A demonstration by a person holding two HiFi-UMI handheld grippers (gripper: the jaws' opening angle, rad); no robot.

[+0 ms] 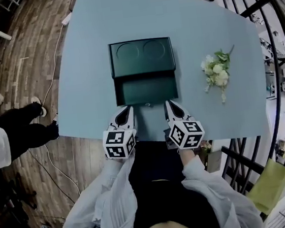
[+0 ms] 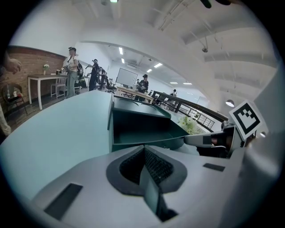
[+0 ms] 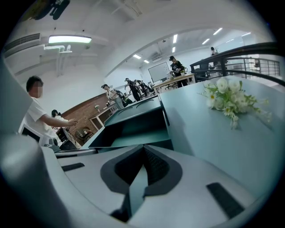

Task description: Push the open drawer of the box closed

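Fingers pressed together, empty, on both left gripper (image 1: 124, 112) and right gripper (image 1: 174, 105). Tips just short of the open dark green drawer's (image 1: 146, 90) wide front, perhaps touching. Dark green rectangular box (image 1: 141, 57) lies straight ahead, mid pale blue tabletop (image 1: 84, 51).

Wood plank floor (image 1: 32, 41), brick wall (image 2: 35, 62), black railing (image 3: 240, 53), ceiling strip lights (image 3: 69, 39)

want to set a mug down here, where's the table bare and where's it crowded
Widest bare stretch: the table left of the box, out to its left edge. Also bare: the strip behind the box, and the gap between box and flowers. Crowded: the front edge, where the left claw and right claw sit by the open drawer.
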